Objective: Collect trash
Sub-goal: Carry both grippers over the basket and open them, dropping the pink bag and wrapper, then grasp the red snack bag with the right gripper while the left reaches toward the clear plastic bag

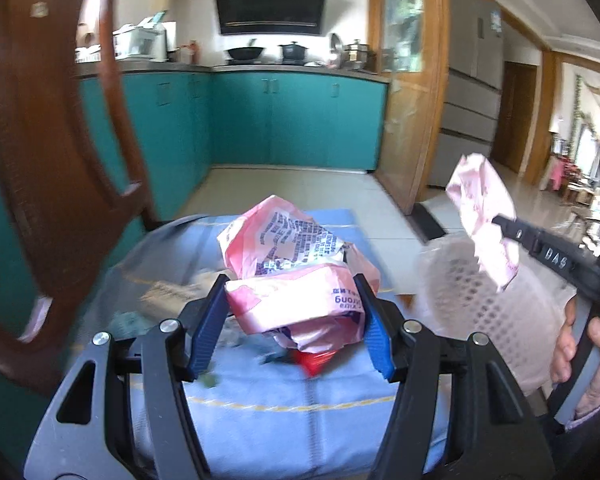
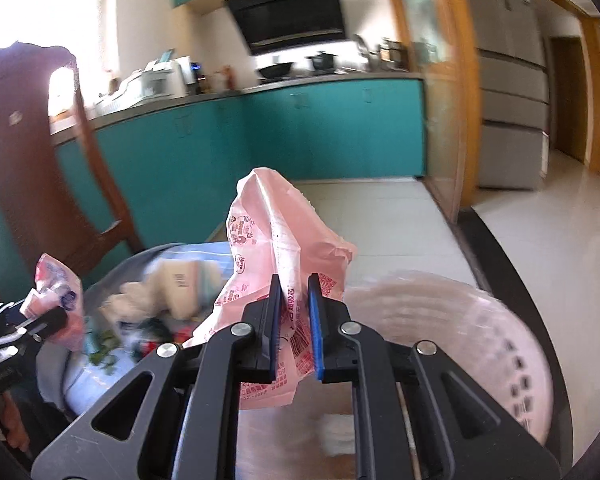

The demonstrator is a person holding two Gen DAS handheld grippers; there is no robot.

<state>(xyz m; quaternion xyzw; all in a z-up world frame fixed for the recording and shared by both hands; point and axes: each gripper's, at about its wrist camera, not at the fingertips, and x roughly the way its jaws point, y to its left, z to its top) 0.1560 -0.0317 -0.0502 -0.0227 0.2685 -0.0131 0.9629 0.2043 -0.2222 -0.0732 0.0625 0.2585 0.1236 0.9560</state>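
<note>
My left gripper (image 1: 290,294) is shut on a crumpled pink plastic wrapper (image 1: 296,304) with purple print, held over the table with the blue cloth (image 1: 300,412). My right gripper (image 2: 294,292) is shut on a pink printed wrapper (image 2: 272,236) and holds it raised above a pale pink perforated trash basket (image 2: 452,336). In the left wrist view the right gripper (image 1: 496,222) holds that wrapper (image 1: 484,208) over the basket (image 1: 480,296). In the right wrist view the left gripper (image 2: 56,314) shows at the left with its wrapper (image 2: 58,284).
More litter lies on the cloth: a red packet (image 1: 316,362), green bits (image 2: 104,350), a cardboard piece (image 2: 180,284). A brown wooden chair (image 1: 52,160) stands at the table's left. Teal kitchen cabinets (image 1: 292,120) and tiled floor (image 2: 380,220) lie beyond.
</note>
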